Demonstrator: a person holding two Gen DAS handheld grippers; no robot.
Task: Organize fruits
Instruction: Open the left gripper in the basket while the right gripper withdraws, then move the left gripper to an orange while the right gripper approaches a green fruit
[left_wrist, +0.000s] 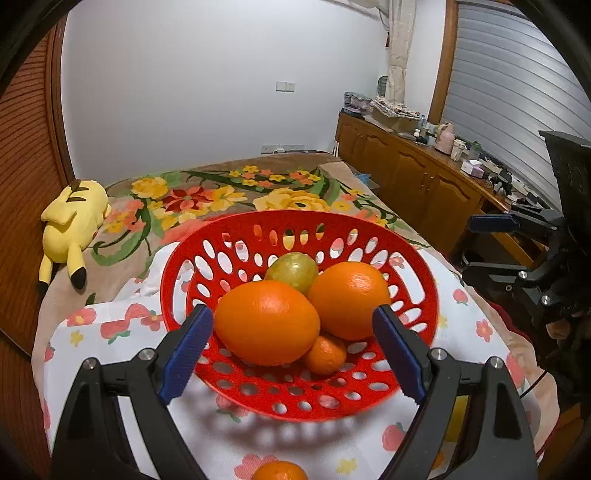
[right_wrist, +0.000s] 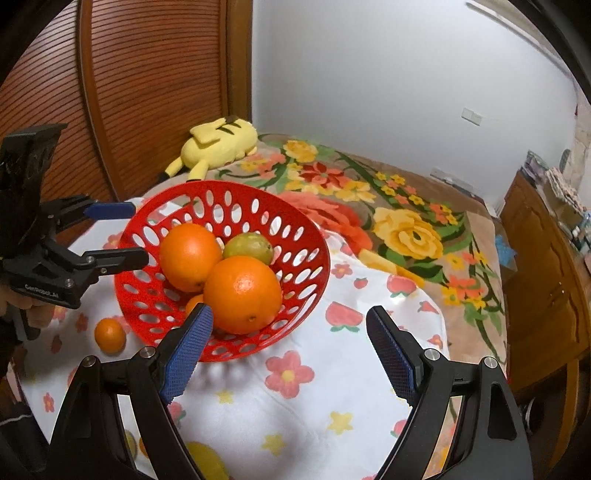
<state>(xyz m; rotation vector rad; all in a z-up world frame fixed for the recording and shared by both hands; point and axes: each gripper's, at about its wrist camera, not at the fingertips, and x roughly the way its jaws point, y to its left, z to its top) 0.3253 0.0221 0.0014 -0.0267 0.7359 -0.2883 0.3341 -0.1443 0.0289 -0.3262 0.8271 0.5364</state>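
The left gripper (left_wrist: 293, 350), with blue ribbed pads, stands wide with nothing clamped, framing a red perforated plastic basket (left_wrist: 417, 280) on a white flower-printed cloth (left_wrist: 92, 332). In the basket lie two large oranges (left_wrist: 266, 321) touching each other, a greenish-yellow round fruit (left_wrist: 291, 271) behind them, and a small mandarin (left_wrist: 325, 354) in front. Another small mandarin (left_wrist: 279, 470) sits on the cloth at the bottom edge. A yellow plush toy (left_wrist: 74, 225) lies at left, and the right gripper (left_wrist: 495, 243) shows at the right edge.

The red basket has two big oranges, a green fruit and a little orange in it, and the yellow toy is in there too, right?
Not quite. The yellow toy lies on the flowery blanket behind the red basket, not in it, as the right wrist view shows. The fruit part is right.
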